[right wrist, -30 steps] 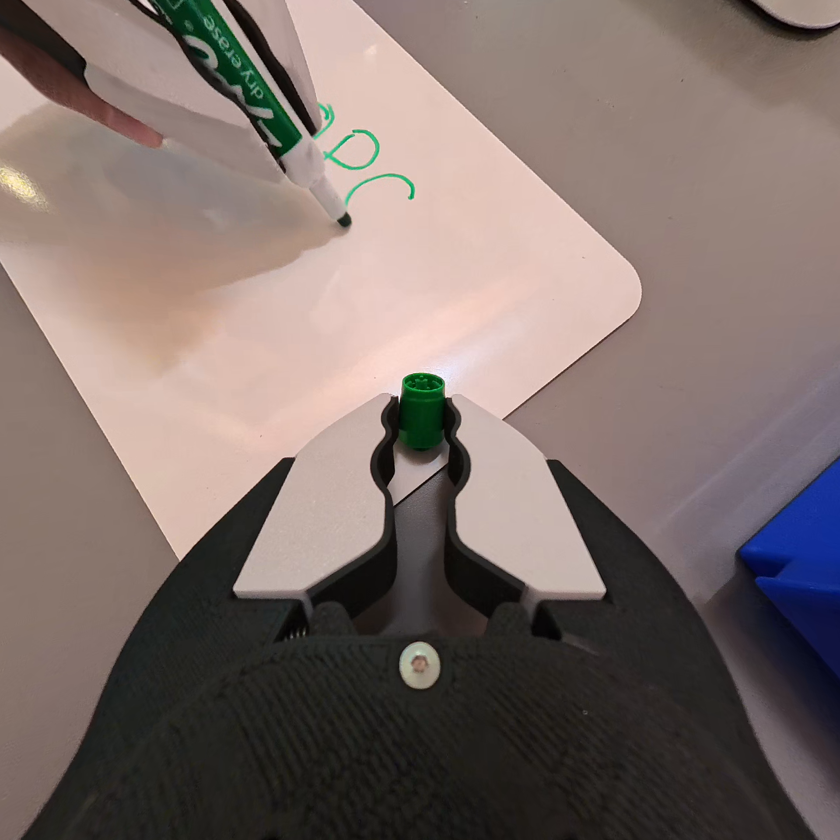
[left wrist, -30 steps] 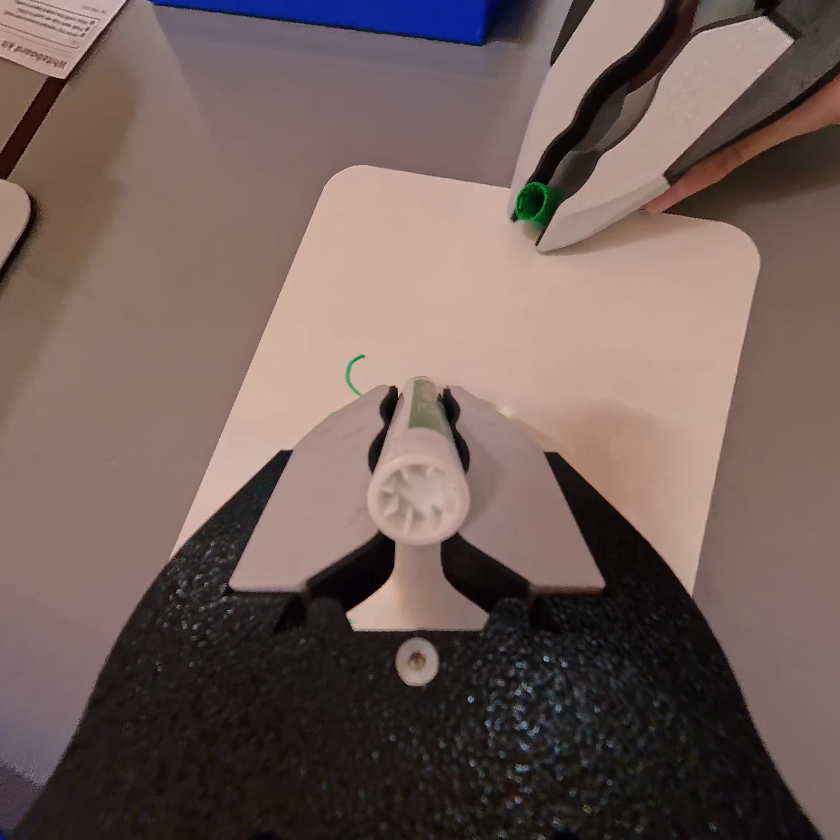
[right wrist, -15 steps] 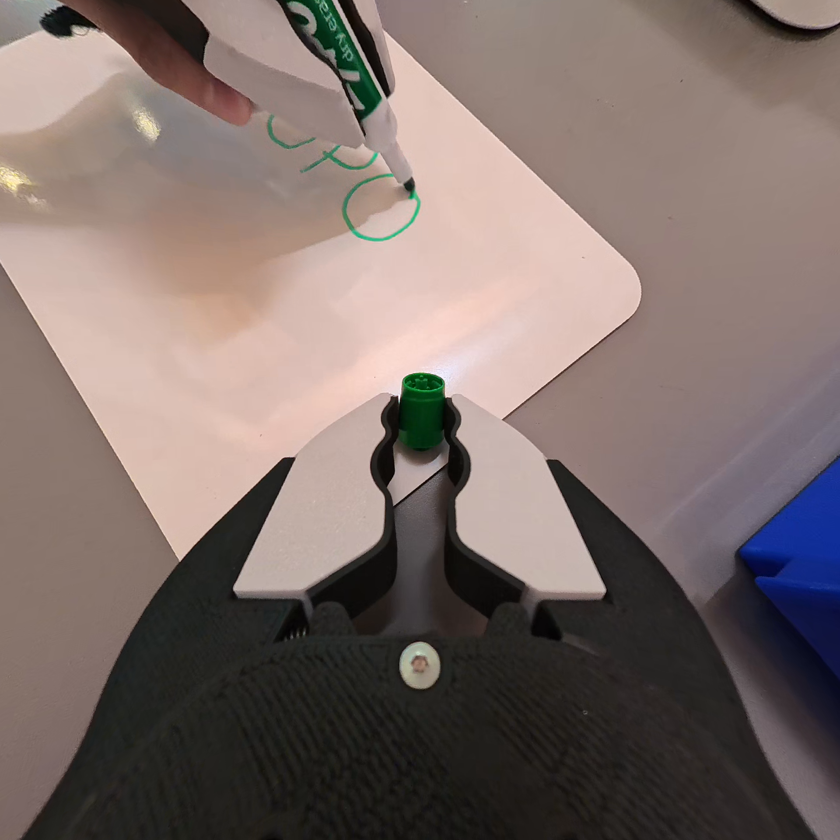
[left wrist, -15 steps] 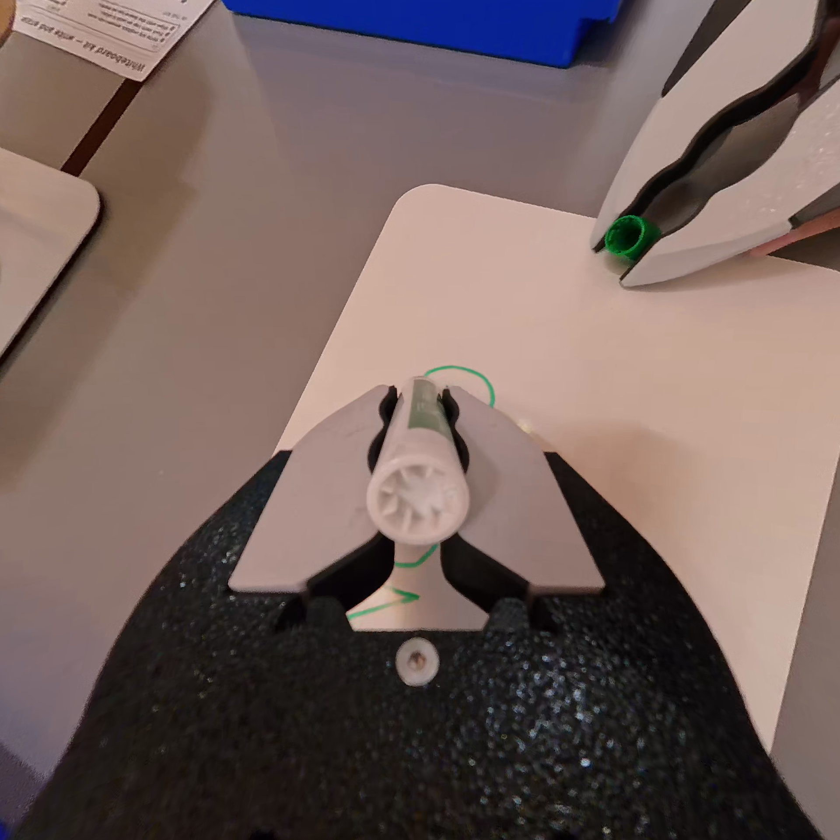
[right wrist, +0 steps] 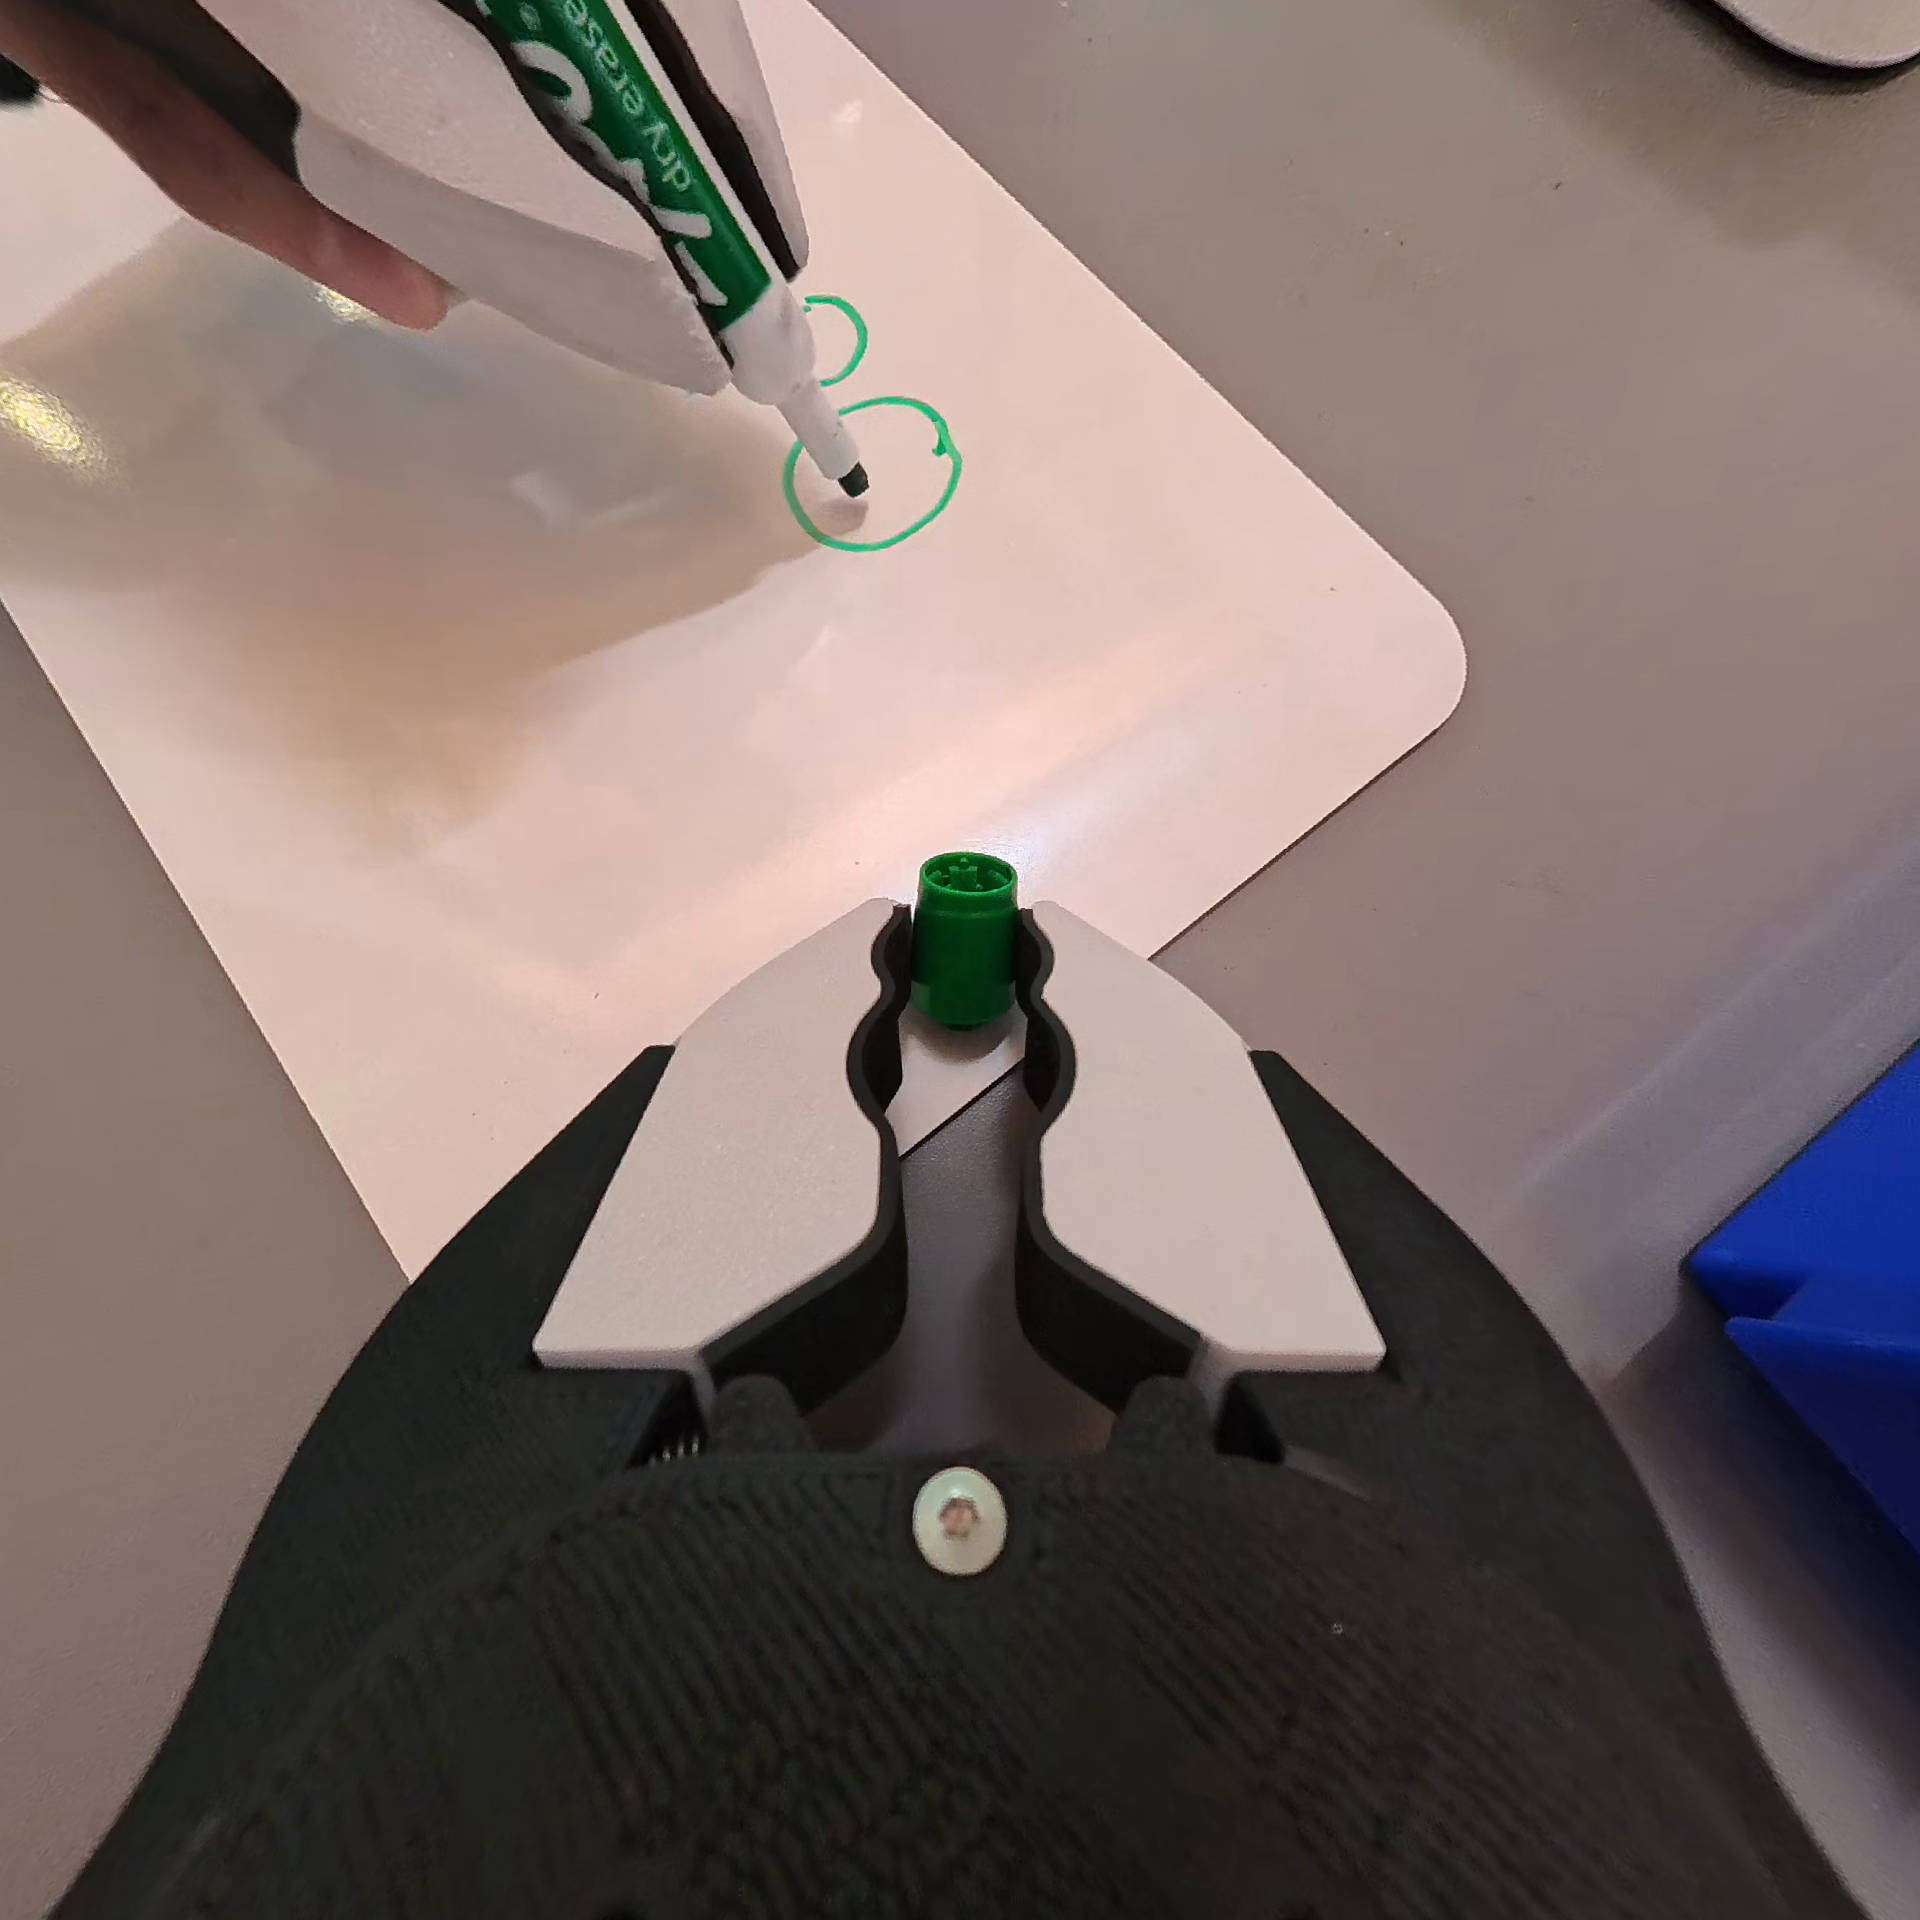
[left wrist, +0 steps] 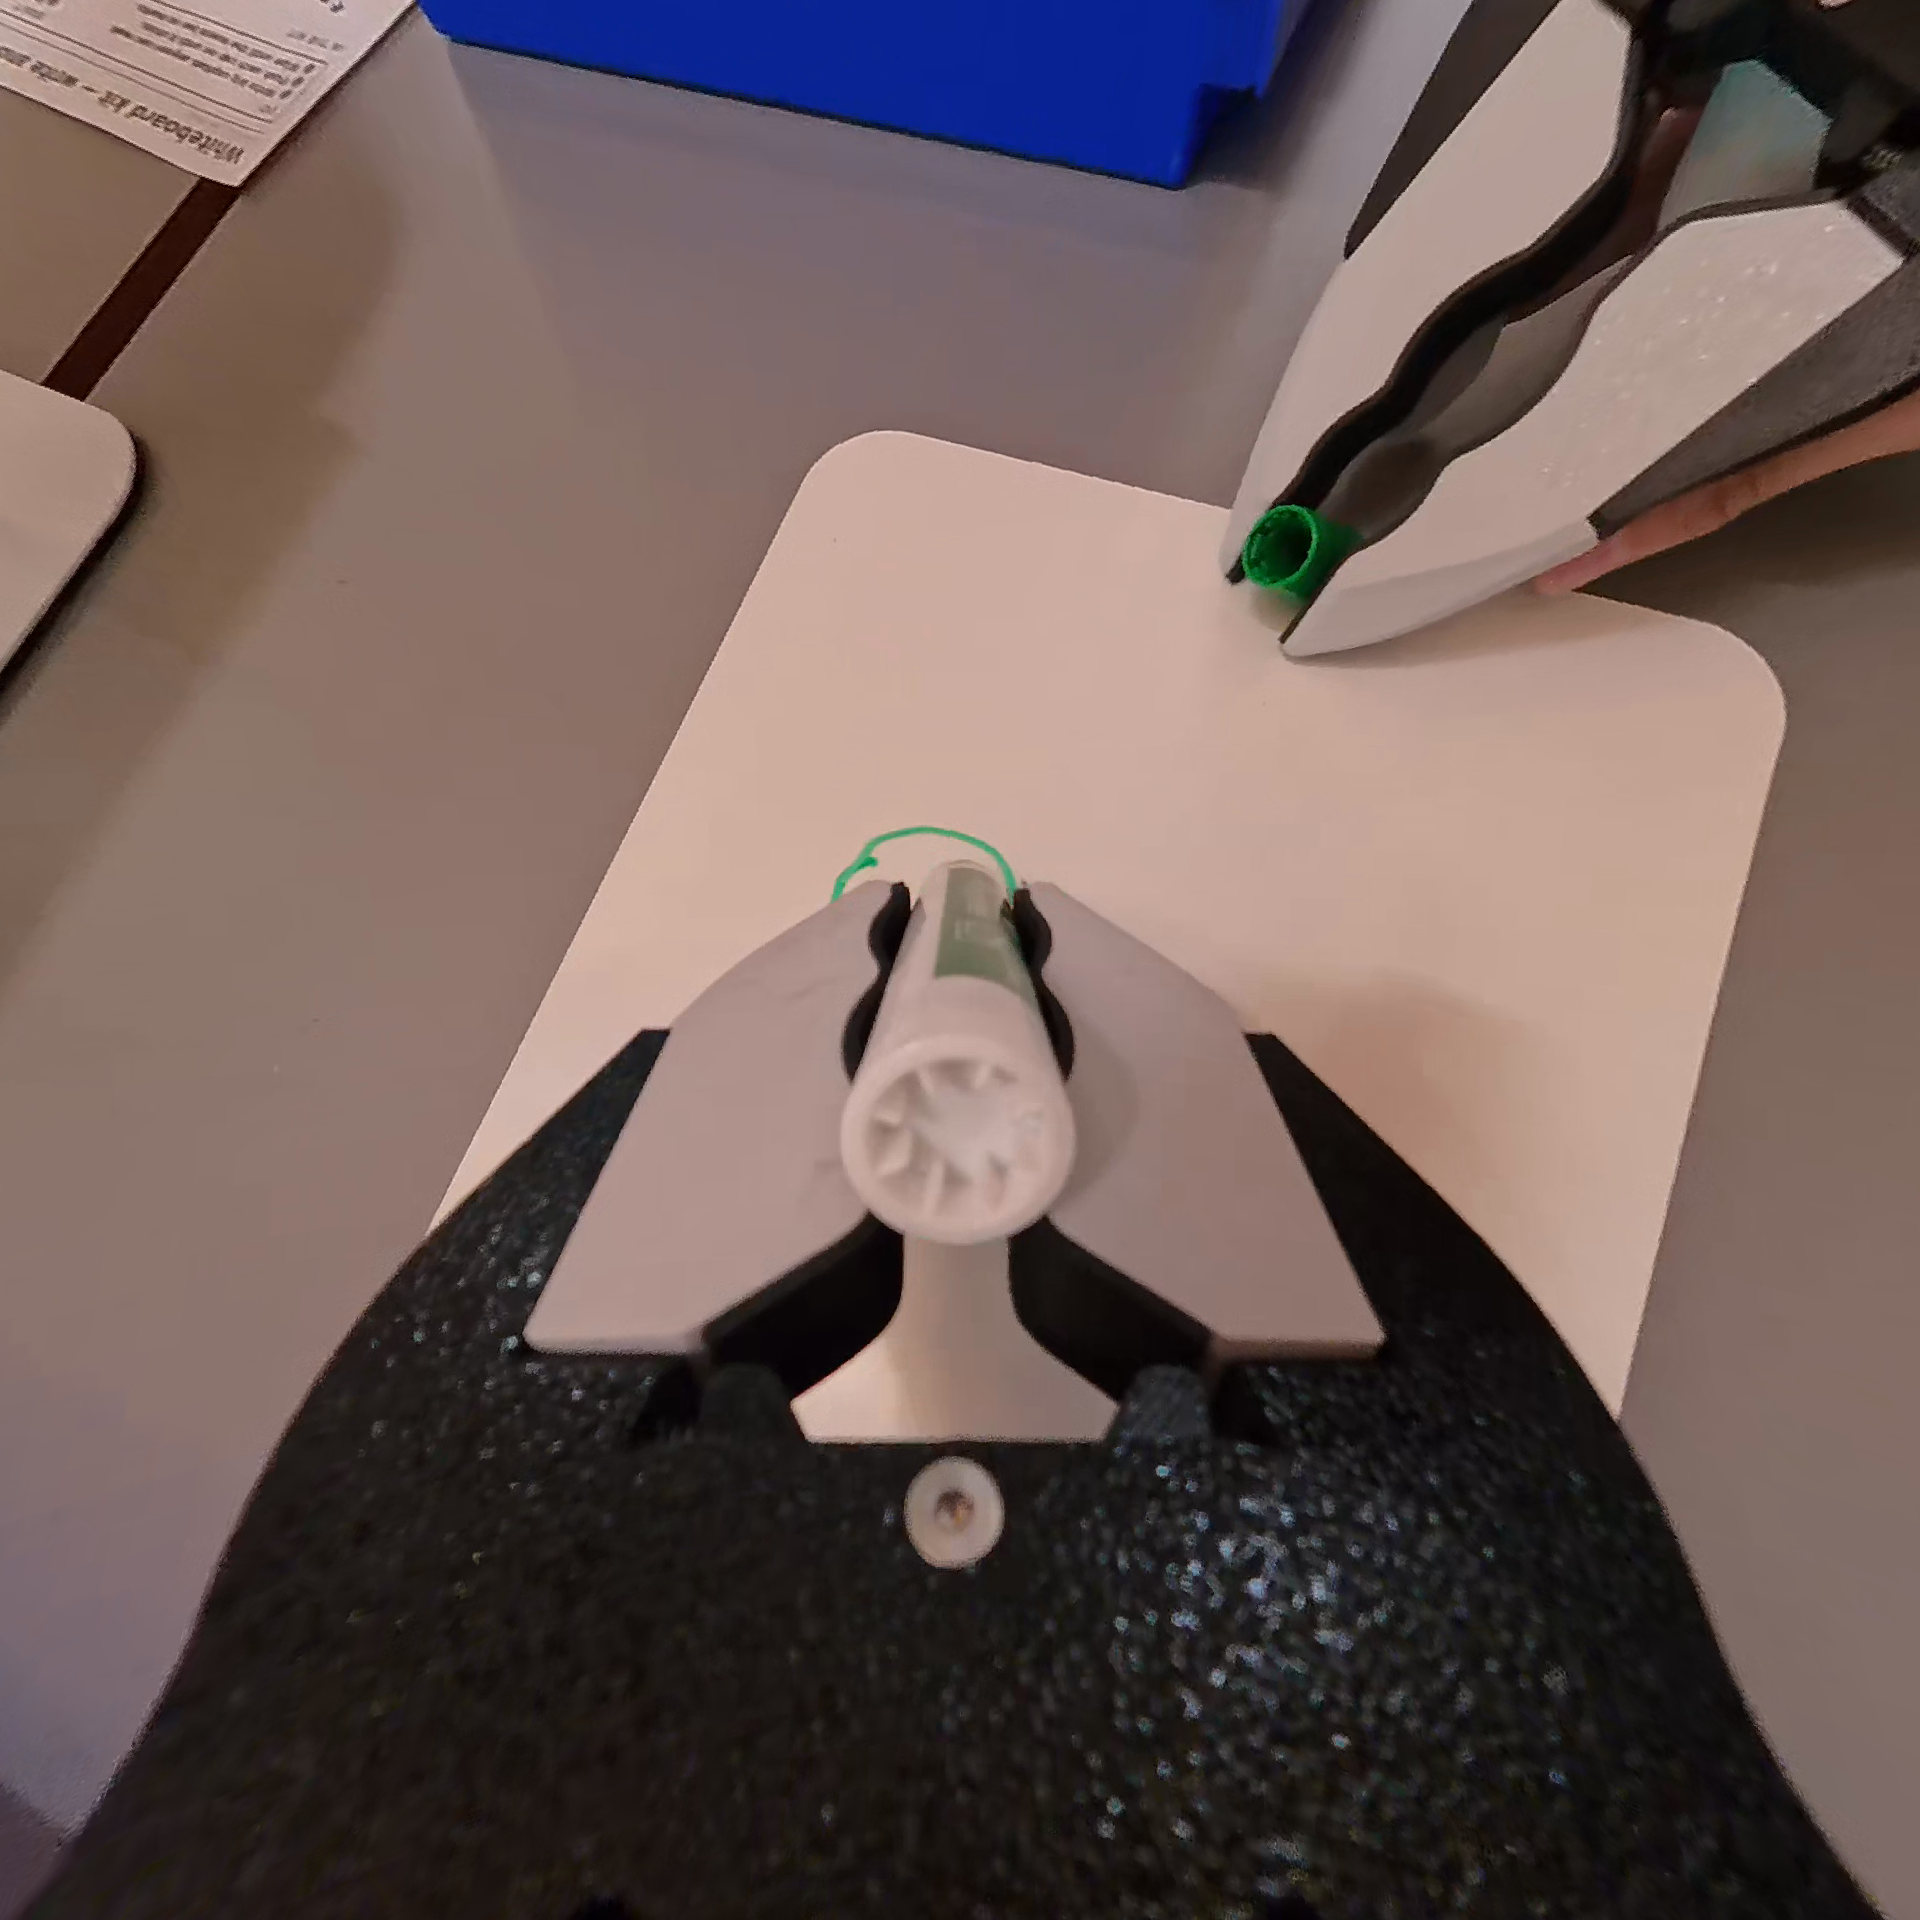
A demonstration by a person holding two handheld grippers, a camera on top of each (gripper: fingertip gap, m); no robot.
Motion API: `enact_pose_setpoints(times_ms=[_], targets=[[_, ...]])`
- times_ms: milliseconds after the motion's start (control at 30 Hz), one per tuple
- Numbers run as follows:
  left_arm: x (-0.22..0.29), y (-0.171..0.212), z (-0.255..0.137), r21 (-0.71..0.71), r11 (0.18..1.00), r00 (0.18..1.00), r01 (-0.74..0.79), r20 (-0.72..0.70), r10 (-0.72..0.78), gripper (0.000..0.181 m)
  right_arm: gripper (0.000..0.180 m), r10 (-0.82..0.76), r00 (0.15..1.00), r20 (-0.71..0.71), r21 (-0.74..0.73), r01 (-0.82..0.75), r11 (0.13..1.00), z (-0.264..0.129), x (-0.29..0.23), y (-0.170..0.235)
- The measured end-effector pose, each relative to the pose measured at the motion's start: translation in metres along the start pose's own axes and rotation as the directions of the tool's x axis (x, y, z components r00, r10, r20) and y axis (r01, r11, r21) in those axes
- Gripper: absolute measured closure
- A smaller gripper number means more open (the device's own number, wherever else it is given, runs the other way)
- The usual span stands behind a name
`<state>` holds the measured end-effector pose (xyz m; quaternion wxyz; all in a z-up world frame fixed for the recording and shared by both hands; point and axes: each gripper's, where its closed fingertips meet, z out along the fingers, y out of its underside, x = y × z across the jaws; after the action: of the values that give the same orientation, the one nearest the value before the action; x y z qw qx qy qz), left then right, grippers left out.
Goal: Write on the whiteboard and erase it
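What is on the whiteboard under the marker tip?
A closed green ring lies on the whiteboard around the marker tip, which hangs just above the bare white inside it. Another green loop behind is partly hidden by the left gripper.

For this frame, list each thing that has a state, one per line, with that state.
marker: uncapped, clamped in the left claw, tip just above the board inside the loop.
cap: off the marker, pinched in the right claw.
whiteboard: flat on the table, bearing green loops, not erased.
left claw: shut on the marker.
right claw: shut on the cap, held over the board's edge.
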<state>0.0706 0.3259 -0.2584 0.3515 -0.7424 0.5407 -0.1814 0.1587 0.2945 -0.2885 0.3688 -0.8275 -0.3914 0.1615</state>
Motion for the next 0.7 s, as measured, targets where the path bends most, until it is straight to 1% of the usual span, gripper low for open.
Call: enact_pose_setpoints(times_ms=[67, 400, 433, 533, 700], targets=[[-0.001, 0.003, 0.002, -0.027, 0.999, 1.000, -0.017, 0.011, 0.018, 0.161, 0.161, 0.000, 1.000, 0.000, 0.000, 0.000, 1.000, 0.000, 0.000, 0.000], [0.017, -0.005, 0.008, -0.017, 0.999, 0.998, -0.050, -0.025, 0.050, 0.161, 0.160, 0.000, 1.000, 0.000, 0.000, 0.000, 1.000, 0.000, 0.000, 0.000], [0.016, -0.006, 0.008, -0.008, 0.999, 0.999, -0.040, -0.028, 0.039, 0.161, 0.160, 0.000, 1.000, 0.000, 0.000, 0.000, 1.000, 0.000, 0.000, 0.000], [0.007, -0.015, 0.002, 0.078, 0.996, 0.999, 0.045, -0.028, -0.043, 0.162, 0.160, -0.001, 1.000, 0.000, 0.000, 0.001, 1.000, 0.000, 0.000, 0.000], [-0.001, -0.018, 0.003, 0.079, 0.995, 0.998, 0.057, -0.007, -0.056, 0.162, 0.161, -0.014, 1.000, 0.014, 0.001, 0.014, 1.000, -0.001, -0.002, 0.001]])
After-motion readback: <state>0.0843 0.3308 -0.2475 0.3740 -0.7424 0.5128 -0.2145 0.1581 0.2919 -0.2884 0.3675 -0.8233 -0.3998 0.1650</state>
